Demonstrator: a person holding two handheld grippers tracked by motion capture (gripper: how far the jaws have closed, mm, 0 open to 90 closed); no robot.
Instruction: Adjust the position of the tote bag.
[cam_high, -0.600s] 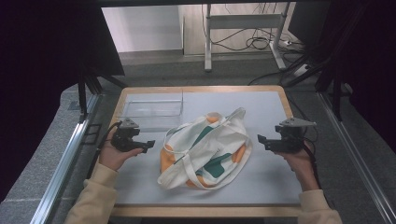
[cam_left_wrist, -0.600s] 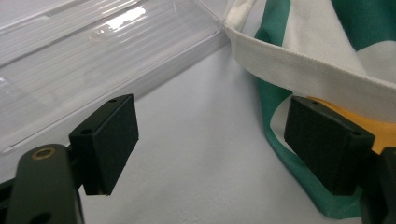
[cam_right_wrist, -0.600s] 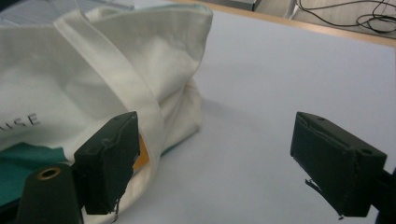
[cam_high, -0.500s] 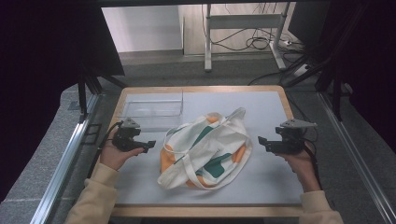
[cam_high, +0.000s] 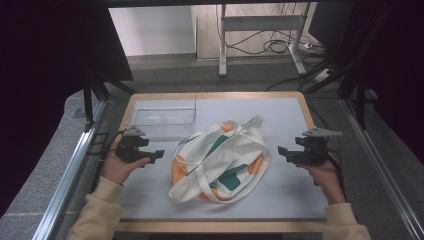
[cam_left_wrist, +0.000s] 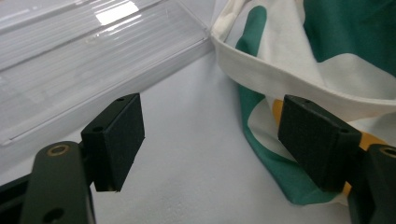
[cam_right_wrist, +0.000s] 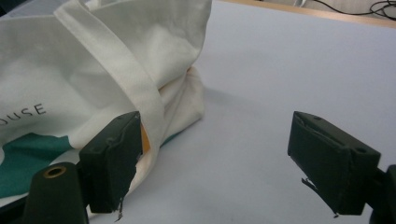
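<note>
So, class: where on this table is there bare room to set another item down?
Free: the far right of the mat, beyond the tote bag; the near strip along the front edge. Crowded: the far left with the clear tray, the middle under the bag.

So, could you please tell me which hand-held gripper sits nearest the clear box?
The left hand-held gripper, open beside the clear box; the right one lies beyond the tote bag.

Clear plastic tray (cam_high: 165, 116) at far left of table (cam_high: 295, 200). Crumpled white tote bag (cam_high: 220, 157), green and orange print, at centre.
</note>
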